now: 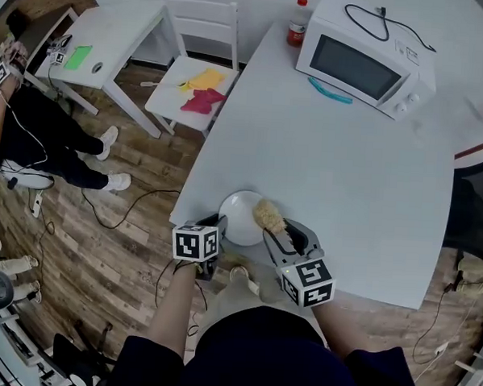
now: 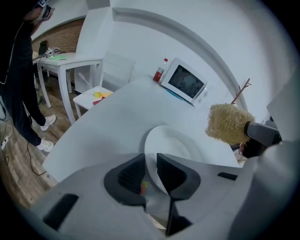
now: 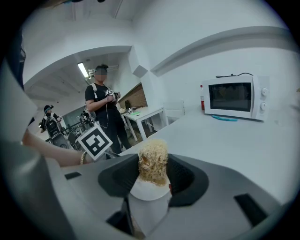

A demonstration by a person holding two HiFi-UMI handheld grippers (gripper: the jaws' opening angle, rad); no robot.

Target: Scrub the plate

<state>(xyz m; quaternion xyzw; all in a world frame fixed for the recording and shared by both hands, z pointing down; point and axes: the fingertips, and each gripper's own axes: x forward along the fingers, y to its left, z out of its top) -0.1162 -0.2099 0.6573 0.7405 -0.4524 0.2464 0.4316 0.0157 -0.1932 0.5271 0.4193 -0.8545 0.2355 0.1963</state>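
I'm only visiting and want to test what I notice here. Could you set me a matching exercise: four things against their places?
1 white round plate
2 straw-coloured fibre scrubber
3 white microwave oven
4 yellow and pink cloths

A on the seat of the white chair
B far end of the table
C rim between the jaws of the left gripper
D clamped in the right gripper

Pairs: 1-C, 2-D, 3-B, 4-A

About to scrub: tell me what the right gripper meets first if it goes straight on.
Probably the plate: the scrubber held in the right gripper points at it, though depth is unclear.
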